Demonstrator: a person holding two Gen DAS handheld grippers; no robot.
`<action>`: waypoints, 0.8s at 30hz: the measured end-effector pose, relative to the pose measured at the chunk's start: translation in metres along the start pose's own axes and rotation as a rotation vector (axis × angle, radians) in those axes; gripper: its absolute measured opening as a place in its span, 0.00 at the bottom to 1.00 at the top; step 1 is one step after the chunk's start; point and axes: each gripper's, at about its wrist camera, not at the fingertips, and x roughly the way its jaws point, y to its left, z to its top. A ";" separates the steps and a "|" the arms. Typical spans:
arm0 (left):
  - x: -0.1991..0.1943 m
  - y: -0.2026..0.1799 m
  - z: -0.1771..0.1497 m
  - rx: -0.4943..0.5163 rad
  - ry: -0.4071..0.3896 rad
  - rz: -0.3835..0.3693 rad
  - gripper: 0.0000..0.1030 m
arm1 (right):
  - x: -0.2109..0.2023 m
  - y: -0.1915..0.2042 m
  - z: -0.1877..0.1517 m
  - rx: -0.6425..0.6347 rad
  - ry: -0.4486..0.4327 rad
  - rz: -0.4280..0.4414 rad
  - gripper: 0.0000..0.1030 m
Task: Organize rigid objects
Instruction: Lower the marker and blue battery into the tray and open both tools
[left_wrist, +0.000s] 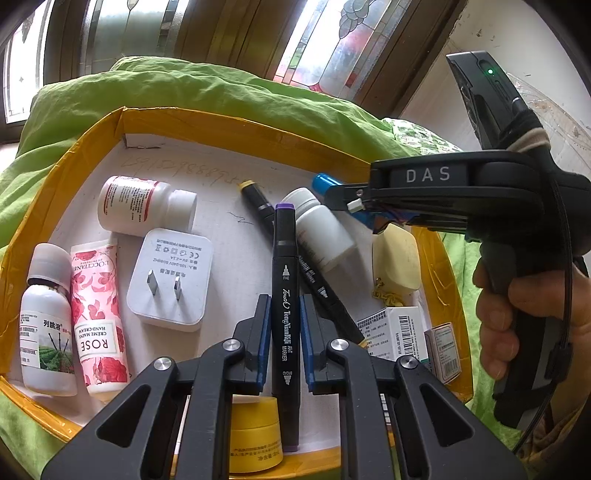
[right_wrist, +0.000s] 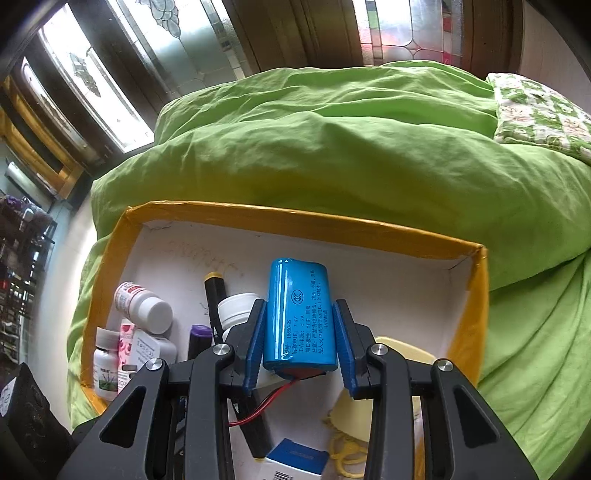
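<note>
The left gripper (left_wrist: 282, 343) brackets a purple-capped marker (left_wrist: 284, 295) lying along its fingers in the yellow-rimmed box (left_wrist: 155, 118), apparently just apart. The right gripper (right_wrist: 299, 343) pinches a blue battery pack (right_wrist: 299, 314) above the box.

Blue battery pack (right_wrist: 300, 317), red and black wires trailing, is held upright above the yellow-rimmed box (right_wrist: 295, 218). Black purple-capped marker (left_wrist: 285, 295) is seen lengthwise near the box's front edge.

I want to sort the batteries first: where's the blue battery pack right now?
The blue battery pack is held between the right tool's fingers, above the yellow-rimmed box, just right of the white-capped bottle.
</note>
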 end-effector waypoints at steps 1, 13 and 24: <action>0.000 0.000 0.000 0.000 0.000 0.000 0.12 | 0.001 0.001 -0.001 0.004 -0.001 0.001 0.31; 0.001 0.007 0.001 -0.032 0.009 0.001 0.27 | -0.027 -0.017 -0.014 0.069 -0.089 0.069 0.32; -0.023 -0.001 -0.002 -0.017 -0.021 0.067 0.72 | -0.108 -0.020 -0.070 0.190 -0.245 0.165 0.55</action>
